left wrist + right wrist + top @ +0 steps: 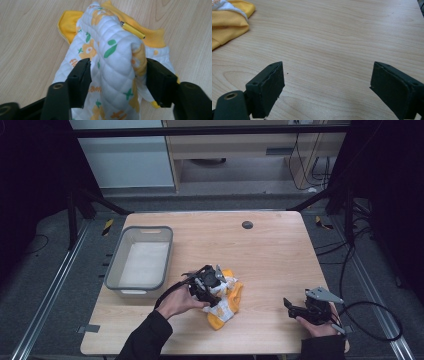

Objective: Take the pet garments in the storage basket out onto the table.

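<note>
Quilted white cloth printed with orange flowers and green leaves, trimmed in yellow ribbing, makes up the small garment [224, 301] that lies bunched at lower centre of the high view, on the wooden table [270, 255]. In the left gripper view a raised fold of it [117, 62] runs from the bottom edge up toward the top centre, its long axis lying along the line of the jaws, with a yellow zipper pull [132, 30] near its crest. The left gripper [209, 285] sits right over the garment; its jaws stand on either side of that fold, parted. The right pad seems to brush the cloth, while a narrow gap shows at the left one, so I judge the fold released rather than pinched.

Further out, the grey plastic basket [116, 265] stands at left of centre in the high view, up and to the left of the garment and just beside the left hand. The right gripper [295, 310] rests at lower right, well apart from the cloth, jaws spread wide over bare wood; in its own view the garment's yellow ribbing [227, 22] sits in the upper left corner. The left hand is plainly the nearer one for any carry to the basket.
</note>
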A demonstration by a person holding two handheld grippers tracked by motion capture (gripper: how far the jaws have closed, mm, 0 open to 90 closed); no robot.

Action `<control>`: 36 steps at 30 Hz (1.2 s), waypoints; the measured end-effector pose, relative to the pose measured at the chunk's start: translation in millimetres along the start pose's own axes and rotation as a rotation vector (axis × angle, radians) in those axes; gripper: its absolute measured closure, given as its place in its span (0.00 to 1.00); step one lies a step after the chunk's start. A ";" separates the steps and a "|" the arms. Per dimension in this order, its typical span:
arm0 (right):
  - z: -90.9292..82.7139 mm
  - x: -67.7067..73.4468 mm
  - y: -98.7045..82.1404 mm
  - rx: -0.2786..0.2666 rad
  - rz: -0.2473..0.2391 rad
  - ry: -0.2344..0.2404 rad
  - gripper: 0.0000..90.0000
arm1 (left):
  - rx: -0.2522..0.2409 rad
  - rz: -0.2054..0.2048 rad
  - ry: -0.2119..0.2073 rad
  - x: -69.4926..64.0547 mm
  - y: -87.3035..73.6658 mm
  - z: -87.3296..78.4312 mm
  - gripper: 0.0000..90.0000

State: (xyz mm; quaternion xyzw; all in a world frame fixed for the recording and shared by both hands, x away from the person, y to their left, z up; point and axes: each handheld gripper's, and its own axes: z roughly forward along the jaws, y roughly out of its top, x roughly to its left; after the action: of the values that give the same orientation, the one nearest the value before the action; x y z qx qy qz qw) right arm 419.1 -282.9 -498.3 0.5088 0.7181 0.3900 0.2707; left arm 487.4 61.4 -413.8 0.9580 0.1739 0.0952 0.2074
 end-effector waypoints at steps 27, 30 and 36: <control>-0.3 -0.3 0.0 0.000 0.007 -0.002 0.12 | -0.310 -0.129 0.026 -7.2 -14.7 -43.4 0.27; -0.2 -0.2 0.0 0.001 0.009 -0.002 0.12 | -0.347 -0.147 0.041 -7.3 -18.0 -47.7 0.27; -0.4 -0.1 0.0 0.002 0.013 0.000 0.12 | -0.448 -0.197 0.102 -8.9 -31.8 -57.7 0.27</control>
State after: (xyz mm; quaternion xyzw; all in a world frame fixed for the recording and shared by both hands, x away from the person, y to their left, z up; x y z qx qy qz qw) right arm 418.9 -283.1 -498.1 0.5140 0.7150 0.3910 0.2678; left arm 455.2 106.3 -376.8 0.8605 0.2514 0.1587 0.4138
